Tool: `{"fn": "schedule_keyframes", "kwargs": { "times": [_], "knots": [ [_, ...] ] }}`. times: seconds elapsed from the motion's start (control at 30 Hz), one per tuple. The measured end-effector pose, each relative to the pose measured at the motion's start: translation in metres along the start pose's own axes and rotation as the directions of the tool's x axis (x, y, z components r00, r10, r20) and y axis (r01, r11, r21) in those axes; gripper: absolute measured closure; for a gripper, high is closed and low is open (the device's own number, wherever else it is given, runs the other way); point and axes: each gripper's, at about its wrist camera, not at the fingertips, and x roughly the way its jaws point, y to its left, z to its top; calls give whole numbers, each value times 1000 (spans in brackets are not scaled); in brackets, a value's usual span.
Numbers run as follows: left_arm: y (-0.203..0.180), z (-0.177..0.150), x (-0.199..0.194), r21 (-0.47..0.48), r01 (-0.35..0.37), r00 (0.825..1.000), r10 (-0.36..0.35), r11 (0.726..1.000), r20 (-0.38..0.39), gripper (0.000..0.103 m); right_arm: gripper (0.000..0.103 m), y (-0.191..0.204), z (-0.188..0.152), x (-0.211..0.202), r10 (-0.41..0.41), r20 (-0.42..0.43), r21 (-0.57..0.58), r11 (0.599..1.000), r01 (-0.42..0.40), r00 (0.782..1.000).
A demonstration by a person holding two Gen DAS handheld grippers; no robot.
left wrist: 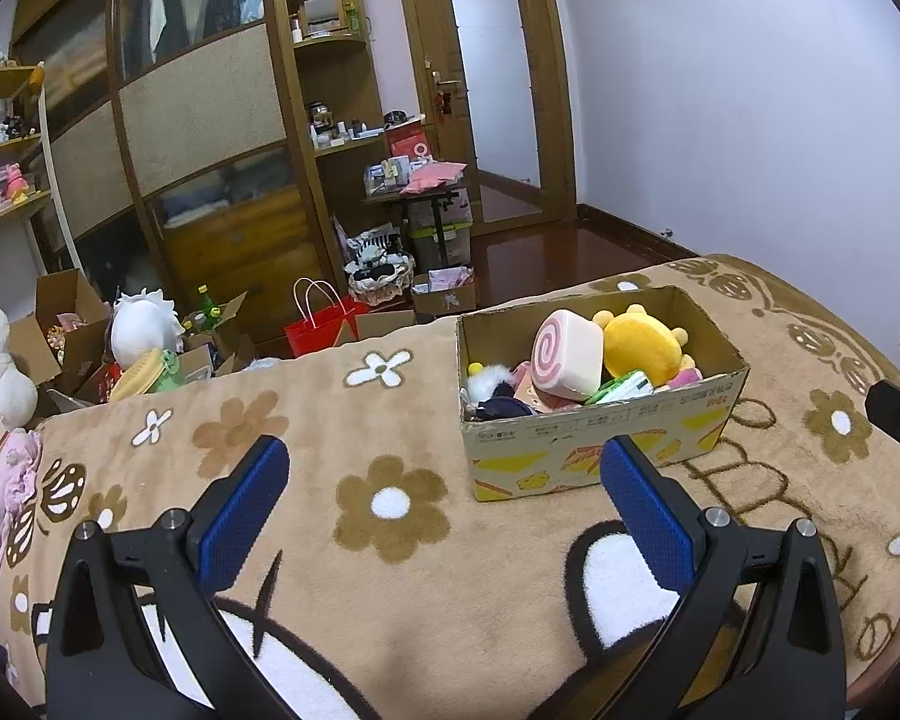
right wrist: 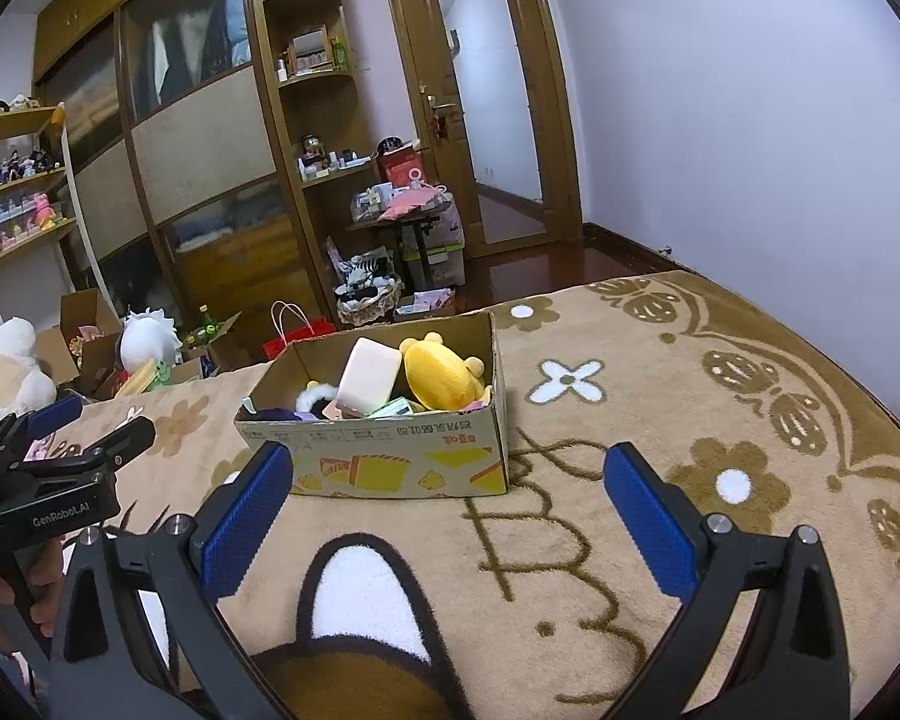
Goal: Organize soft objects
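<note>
Both grippers hover over the bed blanket [left wrist: 342, 420] with jaws spread apart and holding nothing: left gripper [left wrist: 444, 480], right gripper [right wrist: 447, 483]. The cardboard box [left wrist: 600, 450] rests on the blanket ahead of both. It holds a pink swirl cushion [left wrist: 567, 354] standing on edge, a yellow plush [left wrist: 645, 342], a small white-and-dark plush [left wrist: 492, 387] and a green packet [left wrist: 624, 387], packed above the rim. Probable faults: a descending jaw strikes the light box wall and slides it on the pile; the tall cushion tips out when neighbouring items are pulled.
</note>
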Motion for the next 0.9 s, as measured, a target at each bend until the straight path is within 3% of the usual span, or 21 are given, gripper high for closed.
{"fn": "schedule_keyframes", "kwargs": {
  "times": [0.9],
  "knots": [
    [-3, 3, -2, 14, 0, 1000, 0, 1000, 0, 0, 0, 3, 3, 4, -7, -13, -11, 1000, 7, 1000]
  ]
}}
